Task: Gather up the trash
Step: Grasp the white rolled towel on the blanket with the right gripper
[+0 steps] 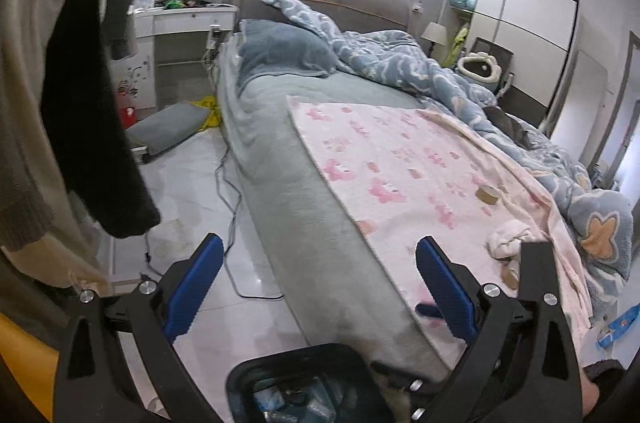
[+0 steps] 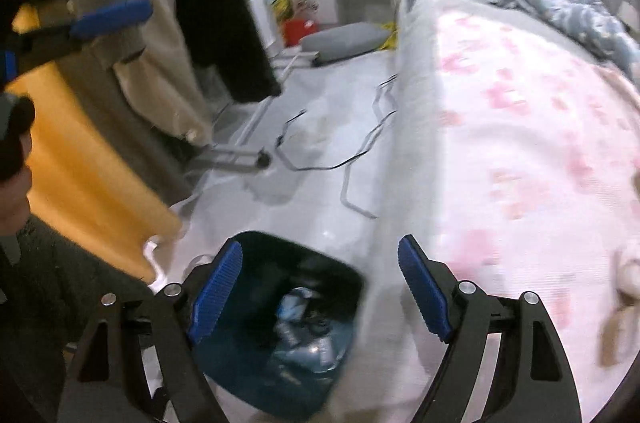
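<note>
Both the left gripper [image 1: 318, 279] and the right gripper [image 2: 320, 287] stand with jaws wide and empty. The bin [image 2: 280, 327] sits on the floor at six o'clock of the bed's corner; crumpled tissue [image 1: 510, 237] and a tape roll [image 1: 489, 194] lie at three o'clock on the pink blanket [image 1: 400, 159]. Risk, I judge: closing jaws could snag blanket along with tissue (soft pile bunches easily).

Dark bin [image 2: 340, 279] beside bed – trash [image 2: 304, 335] inside

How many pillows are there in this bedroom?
3. A blue-grey pillow lies at the head of the bed, a patterned pillow leans on the headboard behind it, and a grey pillow lies on the floor beside the bed. The duvet may hide more.
</note>
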